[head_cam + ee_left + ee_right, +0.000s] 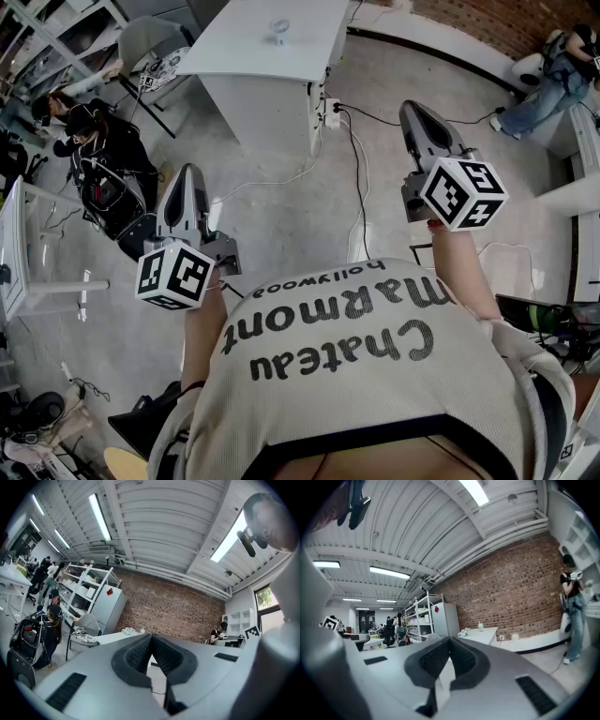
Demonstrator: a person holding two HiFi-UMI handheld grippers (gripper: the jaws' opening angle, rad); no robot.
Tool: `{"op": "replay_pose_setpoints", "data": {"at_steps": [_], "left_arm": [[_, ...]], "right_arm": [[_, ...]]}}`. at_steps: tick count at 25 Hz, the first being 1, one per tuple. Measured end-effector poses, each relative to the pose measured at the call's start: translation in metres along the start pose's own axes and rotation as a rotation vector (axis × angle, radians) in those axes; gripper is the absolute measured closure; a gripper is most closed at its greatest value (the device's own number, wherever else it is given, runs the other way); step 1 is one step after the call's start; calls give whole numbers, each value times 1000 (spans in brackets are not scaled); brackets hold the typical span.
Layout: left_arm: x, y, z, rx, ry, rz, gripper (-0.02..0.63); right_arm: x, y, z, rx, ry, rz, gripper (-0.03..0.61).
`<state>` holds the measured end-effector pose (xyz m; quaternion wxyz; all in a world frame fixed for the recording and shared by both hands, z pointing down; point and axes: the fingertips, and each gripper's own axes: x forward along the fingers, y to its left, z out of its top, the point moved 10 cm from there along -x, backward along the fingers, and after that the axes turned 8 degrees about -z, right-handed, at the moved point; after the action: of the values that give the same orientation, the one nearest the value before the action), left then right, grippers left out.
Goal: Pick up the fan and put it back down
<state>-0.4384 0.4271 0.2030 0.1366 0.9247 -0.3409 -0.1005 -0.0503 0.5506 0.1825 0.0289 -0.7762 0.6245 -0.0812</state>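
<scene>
White, small and pale against an equally white surface, the fan shows as a round head on a short stand. It is too far off to make out its grille, blades or any cord. It stands upright on the surface, well ahead of both grippers and roughly between their lines of pointing, with bare floor in between.

The left gripper has its jaws together with nothing between them. The right gripper is likewise closed and empty. Both point level towards the surface.

Handling, as a judgement: a desk fan of this kind is probably light, stiff plastic. It may be somewhat top-heavy, with a smooth casing that could slip and a head that could flex or tilt if squeezed. The short stand just below the head looks the safest place to take hold. The jaws must first be opened. The fan is best lifted straight and set down on its base.
</scene>
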Motion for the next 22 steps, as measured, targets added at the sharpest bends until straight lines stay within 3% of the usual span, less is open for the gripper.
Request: {"op": "replay_pose_setpoints", "data": {"at_steps": [14, 22], "left_arm": [[-29, 33, -14, -46, 48, 10, 612], [-26, 53, -29, -70, 91, 26, 612]], "right_arm": [[9, 40, -27, 12, 59, 31, 575], [23, 46, -42, 96, 58, 50, 575]]}}
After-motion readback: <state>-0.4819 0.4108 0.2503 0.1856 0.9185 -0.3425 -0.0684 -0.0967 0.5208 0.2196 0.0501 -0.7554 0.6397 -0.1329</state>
